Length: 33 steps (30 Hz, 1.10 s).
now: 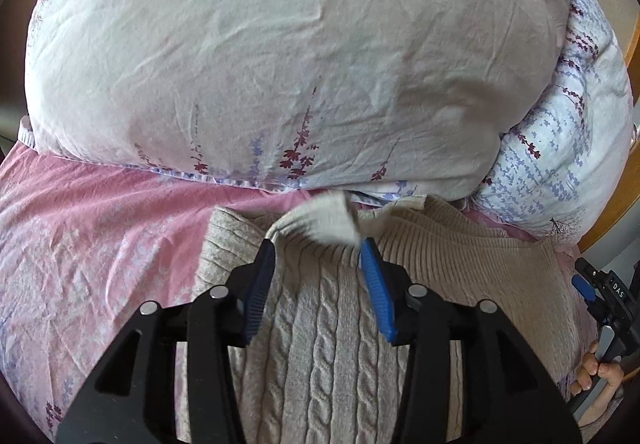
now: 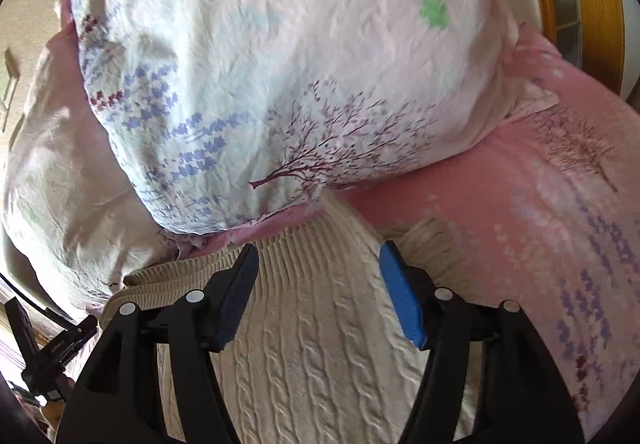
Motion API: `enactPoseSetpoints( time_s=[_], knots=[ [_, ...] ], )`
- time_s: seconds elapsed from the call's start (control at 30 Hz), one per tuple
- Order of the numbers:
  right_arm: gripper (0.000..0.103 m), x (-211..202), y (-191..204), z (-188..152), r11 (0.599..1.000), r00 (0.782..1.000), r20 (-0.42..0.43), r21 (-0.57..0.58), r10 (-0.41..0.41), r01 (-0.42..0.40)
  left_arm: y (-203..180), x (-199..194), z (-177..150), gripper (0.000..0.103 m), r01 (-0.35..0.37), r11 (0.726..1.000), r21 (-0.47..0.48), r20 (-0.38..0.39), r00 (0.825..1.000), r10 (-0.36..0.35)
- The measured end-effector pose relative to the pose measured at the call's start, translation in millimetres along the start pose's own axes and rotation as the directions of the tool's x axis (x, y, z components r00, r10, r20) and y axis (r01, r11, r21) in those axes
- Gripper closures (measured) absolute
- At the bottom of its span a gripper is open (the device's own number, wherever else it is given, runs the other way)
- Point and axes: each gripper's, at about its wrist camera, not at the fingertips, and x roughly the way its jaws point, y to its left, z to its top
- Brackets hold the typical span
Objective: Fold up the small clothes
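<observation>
Your left tongs (image 1: 318,244) and right tongs (image 2: 318,250), both apart, straddle the sweater (image 1: 320,324), its ribbed edge lying far, toward the pillow (image 1: 280,44).

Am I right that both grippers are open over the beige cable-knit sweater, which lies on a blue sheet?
Not quite: the sheet is pink, not blue, as the left wrist view shows. The rest holds: the left gripper and the right gripper are both open over the beige cable-knit sweater.
</observation>
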Motion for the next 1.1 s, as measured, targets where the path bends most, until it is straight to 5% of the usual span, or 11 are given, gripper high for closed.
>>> enactPoseSetpoints(
  time_s=[0.23,0.43,0.63,0.77,0.9,1.1],
  knots=[
    [0.057,-32.5,-32.2,-11.3,0.999,0.999,-0.033,-0.033,-0.032,0.031,32.9,-21.1,-19.3,0.059,0.034,0.999,-0.024,-0.055,0.998,-0.036],
    [0.057,-26.6,1.0,-13.7,0.981,0.997,-0.051,-0.187,-0.066,0.055,23.3,-19.1,-28.9,0.061,0.039,0.998,0.044,-0.074,0.997,-0.036],
    [0.057,-3.8,-12.2,-15.4,0.977,0.984,-0.102,-0.173,-0.146,0.127,33.1,-0.5,-33.7,0.061,-0.006,1.0,0.016,-0.127,0.992,0.008],
    [0.079,-0.5,-16.7,-24.3,0.973,0.983,-0.126,-0.203,-0.132,0.105,37.8,2.7,-32.7,0.065,-0.03,1.0,0.005,-0.121,0.992,0.031],
    [0.091,-4.7,-15.7,-25.5,0.971,0.986,-0.124,-0.223,-0.113,0.083,39.2,3.8,-28.4,0.066,-0.046,0.999,0.001,-0.115,0.992,0.046],
    [0.094,-25.5,-22.2,-22.3,0.985,0.994,-0.051,-0.147,-0.1,0.091,37.3,6.1,-30.2,0.083,-0.054,0.998,0.025,-0.115,0.992,0.056]
  ],
)
